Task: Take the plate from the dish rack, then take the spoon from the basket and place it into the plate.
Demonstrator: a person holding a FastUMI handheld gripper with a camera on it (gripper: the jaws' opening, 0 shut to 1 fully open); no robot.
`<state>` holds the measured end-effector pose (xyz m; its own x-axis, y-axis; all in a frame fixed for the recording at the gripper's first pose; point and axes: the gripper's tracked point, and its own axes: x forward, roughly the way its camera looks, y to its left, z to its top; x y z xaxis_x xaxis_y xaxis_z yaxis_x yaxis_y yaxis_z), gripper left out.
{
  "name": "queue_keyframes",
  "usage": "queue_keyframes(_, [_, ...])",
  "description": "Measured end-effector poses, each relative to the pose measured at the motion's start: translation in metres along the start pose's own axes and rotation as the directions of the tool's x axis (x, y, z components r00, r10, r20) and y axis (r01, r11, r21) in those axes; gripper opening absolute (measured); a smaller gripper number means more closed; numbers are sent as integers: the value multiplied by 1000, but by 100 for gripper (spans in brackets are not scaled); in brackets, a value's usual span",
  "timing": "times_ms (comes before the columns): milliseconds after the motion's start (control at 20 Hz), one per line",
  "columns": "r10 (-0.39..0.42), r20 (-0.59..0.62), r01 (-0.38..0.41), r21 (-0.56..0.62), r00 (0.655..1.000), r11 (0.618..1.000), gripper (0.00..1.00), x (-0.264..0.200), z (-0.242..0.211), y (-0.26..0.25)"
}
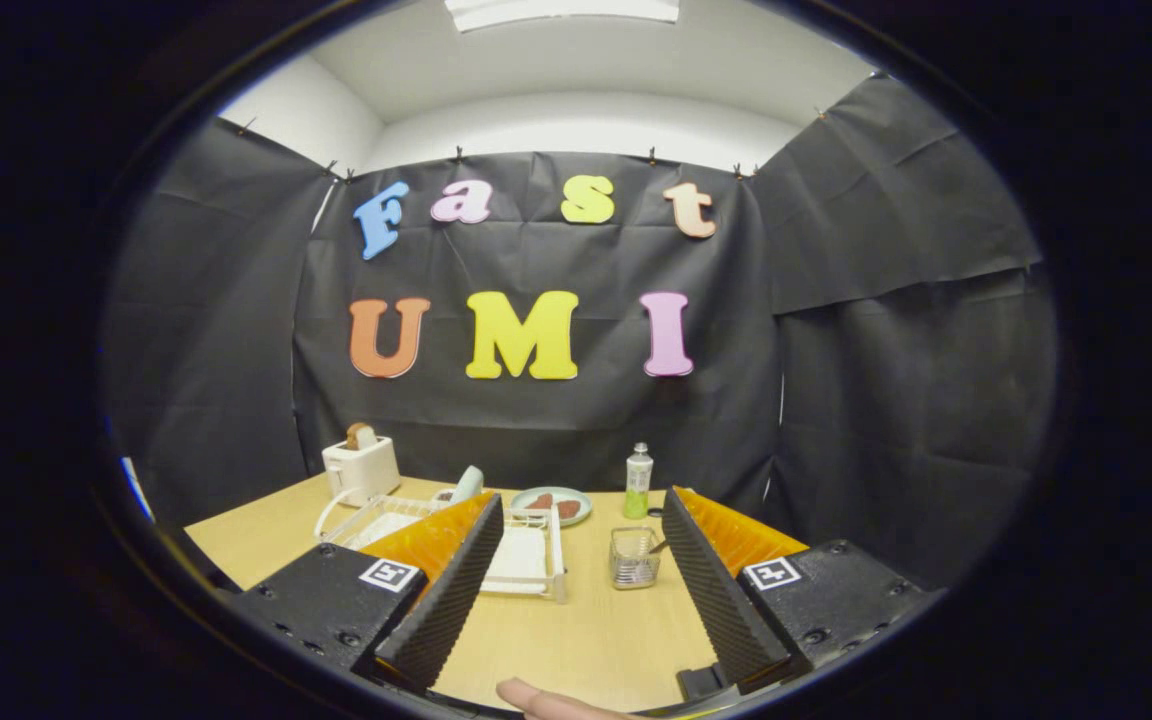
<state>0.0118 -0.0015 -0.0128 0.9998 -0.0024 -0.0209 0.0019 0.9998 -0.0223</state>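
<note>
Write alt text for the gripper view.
The open gripper hovers above a wooden table, holding nothing. Beyond it stand a white dish rack with a plate, and a small basket with a spoon.

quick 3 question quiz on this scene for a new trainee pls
1. True or false: the gripper is shut on the plate.
2. What holds the spoon? A) toaster B) basket C) dish rack
3. Fill in: a slice of bread pokes out of the ____ behind the dish rack.

Key:
1. False: the fingers stand wide apart over the bare table, holding nothing; the plate stands upright in the dish rack.
2. B, the clear basket just ahead of the fingers.
3. toaster.
</note>
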Motion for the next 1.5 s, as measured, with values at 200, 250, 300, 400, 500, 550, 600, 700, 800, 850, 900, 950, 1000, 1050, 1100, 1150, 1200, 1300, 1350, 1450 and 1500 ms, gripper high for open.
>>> queue_keyframes(200, [8, -22, -8, 1, 1000, 1000, 100, 17, -7, 3])
queue_keyframes(250, [9, -33, -9, -7, 999, 1000, 100, 24, -9, 4])
queue_keyframes(300, [10, -42, -10, -10, 999, 1000, 100, 32, -8, 5])
queue_keyframes(400, [15, -55, -16, -14, 998, 1000, 100, 50, -3, 11])
queue_keyframes(500, [20, -74, -21, -13, 997, 1000, 100, 73, 2, 20])
queue_keyframes(550, [26, -94, -27, -11, 995, 1000, 100, 86, 2, 26])
queue_keyframes(600, [35, -122, -37, -10, 992, 999, 100, 100, 2, 34])
queue_keyframes(700, [44, -172, -47, -16, 984, 999, 100, 129, 6, 50])
queue_keyframes(800, [46, -234, -58, -42, 971, 997, 100, 158, 6, 67])
queue_keyframes(850, [48, -260, -64, -55, 964, 996, 100, 170, 6, 75])
queue_keyframes(900, [42, -285, -64, -68, 958, 996, 100, 182, 7, 83])
queue_keyframes(950, [35, -310, -63, -81, 950, 995, 100, 194, 6, 90])
queue_keyframes(1000, [35, -326, -68, -90, 945, 994, 100, 205, 9, 99])
queue_keyframes(1050, [41, -351, -79, -95, 935, 992, 100, 215, 9, 109])
queue_keyframes(1100, [53, -381, -92, -86, 923, 992, 100, 225, 9, 119])
queue_keyframes(1150, [68, -413, -109, -76, 908, 991, 100, 234, 9, 131])
queue_keyframes(1200, [88, -453, -134, -70, 887, 989, 100, 243, 8, 145])
queue_keyframes(1300, [81, -517, -140, -75, 852, 987, 100, 262, 7, 162])
queue_keyframes(1350, [66, -553, -131, -80, 831, 988, 100, 269, 4, 168])
queue_keyframes(1450, [32, -610, -116, -98, 792, 988, 100, 283, -3, 182])
queue_keyframes(1500, [7, -638, -105, -116, 770, 988, 100, 290, -8, 187])
